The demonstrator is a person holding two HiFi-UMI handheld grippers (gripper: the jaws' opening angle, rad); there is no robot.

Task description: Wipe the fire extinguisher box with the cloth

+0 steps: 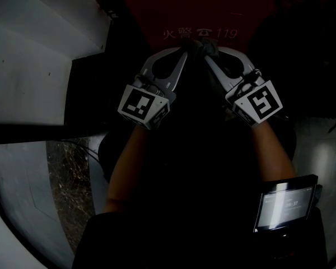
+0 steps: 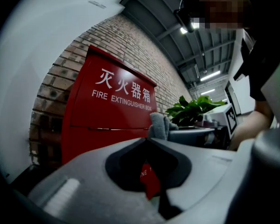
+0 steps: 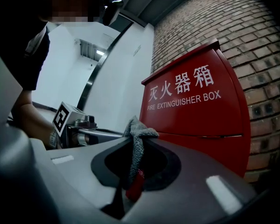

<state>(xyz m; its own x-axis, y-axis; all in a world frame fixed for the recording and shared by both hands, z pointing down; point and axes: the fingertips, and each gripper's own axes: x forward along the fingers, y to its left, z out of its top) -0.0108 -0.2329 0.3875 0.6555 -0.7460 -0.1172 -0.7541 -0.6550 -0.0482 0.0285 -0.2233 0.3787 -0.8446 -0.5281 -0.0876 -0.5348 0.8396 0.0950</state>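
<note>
The red fire extinguisher box [image 1: 201,10] stands straight ahead against a brick wall, with white lettering on its front [image 2: 112,111] [image 3: 196,111]. A grey cloth [image 1: 204,47] is bunched where both grippers meet in front of the box. My right gripper [image 1: 209,56] is shut on the cloth [image 3: 137,129], which hangs down between its jaws [image 3: 139,140]. My left gripper [image 1: 183,49] is shut too, and the cloth [image 2: 159,124] rises right at its tips [image 2: 148,140], pinched by an edge. The head view is very dark.
A brick wall [image 3: 252,41] backs the box. A white wall [image 1: 33,38] runs along the left, above speckled floor [image 1: 67,178]. A green potted plant [image 2: 191,108] stands to the right of the box. A lit screen [image 1: 285,203] sits at the person's waist.
</note>
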